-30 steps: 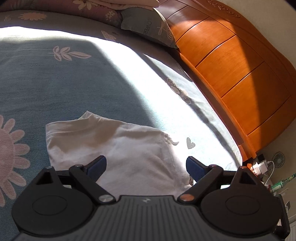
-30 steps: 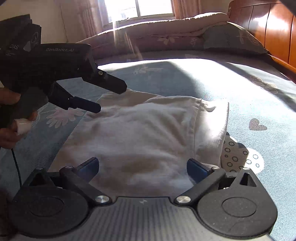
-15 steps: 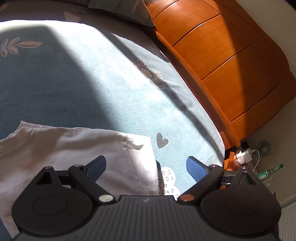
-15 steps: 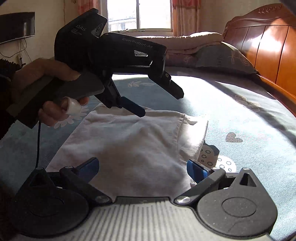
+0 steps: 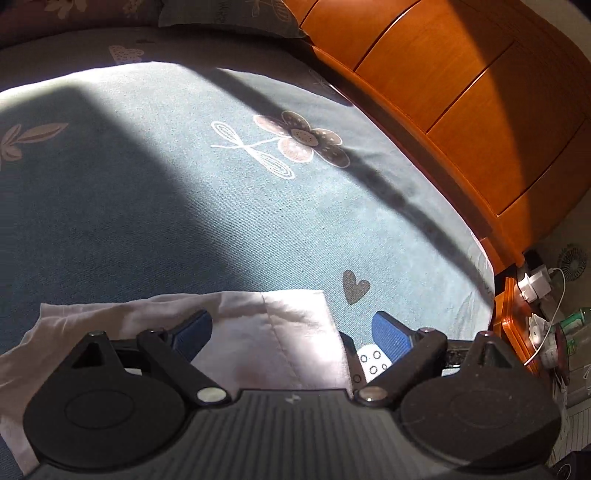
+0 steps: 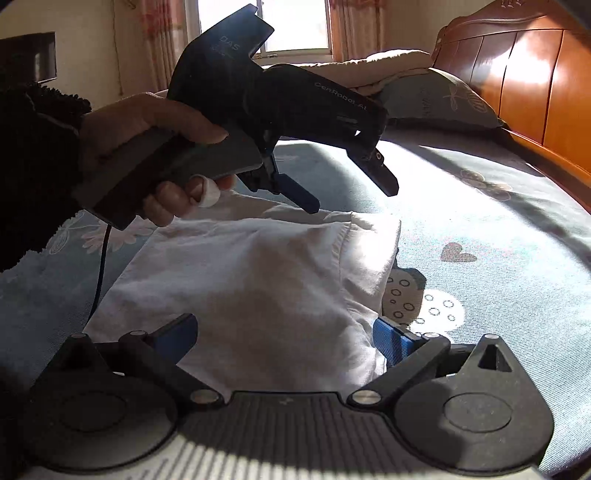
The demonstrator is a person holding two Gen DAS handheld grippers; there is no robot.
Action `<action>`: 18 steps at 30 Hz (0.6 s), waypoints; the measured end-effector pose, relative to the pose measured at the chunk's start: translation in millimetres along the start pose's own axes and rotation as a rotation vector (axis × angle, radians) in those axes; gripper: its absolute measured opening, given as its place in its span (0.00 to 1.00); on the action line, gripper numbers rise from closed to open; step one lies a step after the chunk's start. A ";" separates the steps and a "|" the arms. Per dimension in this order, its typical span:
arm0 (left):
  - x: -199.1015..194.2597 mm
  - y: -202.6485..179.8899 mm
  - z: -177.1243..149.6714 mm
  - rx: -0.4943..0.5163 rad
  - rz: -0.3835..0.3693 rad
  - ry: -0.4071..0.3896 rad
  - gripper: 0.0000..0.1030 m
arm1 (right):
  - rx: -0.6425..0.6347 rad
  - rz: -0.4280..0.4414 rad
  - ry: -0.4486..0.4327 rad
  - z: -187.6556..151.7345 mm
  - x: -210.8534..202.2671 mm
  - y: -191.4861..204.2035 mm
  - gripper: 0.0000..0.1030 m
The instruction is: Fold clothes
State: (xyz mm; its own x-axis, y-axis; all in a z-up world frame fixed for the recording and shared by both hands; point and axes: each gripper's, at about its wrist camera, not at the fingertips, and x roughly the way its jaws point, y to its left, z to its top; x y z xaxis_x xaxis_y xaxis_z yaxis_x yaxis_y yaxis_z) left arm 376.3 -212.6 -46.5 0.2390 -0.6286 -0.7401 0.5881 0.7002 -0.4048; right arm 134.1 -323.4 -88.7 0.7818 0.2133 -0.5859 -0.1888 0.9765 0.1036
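White garment [image 6: 258, 280] flat beneath both released hand-held grippers: left [image 6: 351, 195], right [image 6: 284, 339].

Beyond the fingertips in both views spreads a blue-grey bedsheet [image 5: 155, 206] printed with a brown flower [image 5: 303, 138], a small grey heart [image 5: 355, 286] just ahead of the right-hand finger, and a white dotted patch [image 6: 424, 304] close by that same finger in the right wrist view. To the right of the fingers rises an orange wooden headboard [image 5: 461, 96], with a grey pillow [image 6: 439, 99] and a folded beige quilt [image 6: 373, 68] lying far ahead against it, under a bright window [image 6: 295, 26] flanked by curtains. Off the bed's edge, right of the fingers in the left wrist view, a wooden nightstand [image 5: 511, 325] carries a white charger with cable [image 5: 535, 284], and a small fan [image 5: 572, 258] sits near it.
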 end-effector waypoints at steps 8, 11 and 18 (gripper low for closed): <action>-77.9 25.2 -73.1 0.092 0.233 -0.006 0.91 | 0.012 -0.026 0.008 3.0 -5.5 10.9 1.00; -88.1 32.9 -98.4 0.043 0.215 -0.008 0.91 | -0.012 -0.031 0.003 5.6 -13.5 19.5 1.00; -77.6 31.9 -129.4 -0.008 0.119 -0.030 0.91 | -0.050 -0.060 0.012 8.9 -32.5 35.3 1.00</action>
State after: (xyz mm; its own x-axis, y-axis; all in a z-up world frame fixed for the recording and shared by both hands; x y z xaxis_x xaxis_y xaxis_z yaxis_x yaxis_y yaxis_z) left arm 276.5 -97.7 -71.4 0.3293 -0.5509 -0.7669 0.5482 0.7728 -0.3198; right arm 107.4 -295.6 -58.9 0.7855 0.1542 -0.5994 -0.1716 0.9848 0.0285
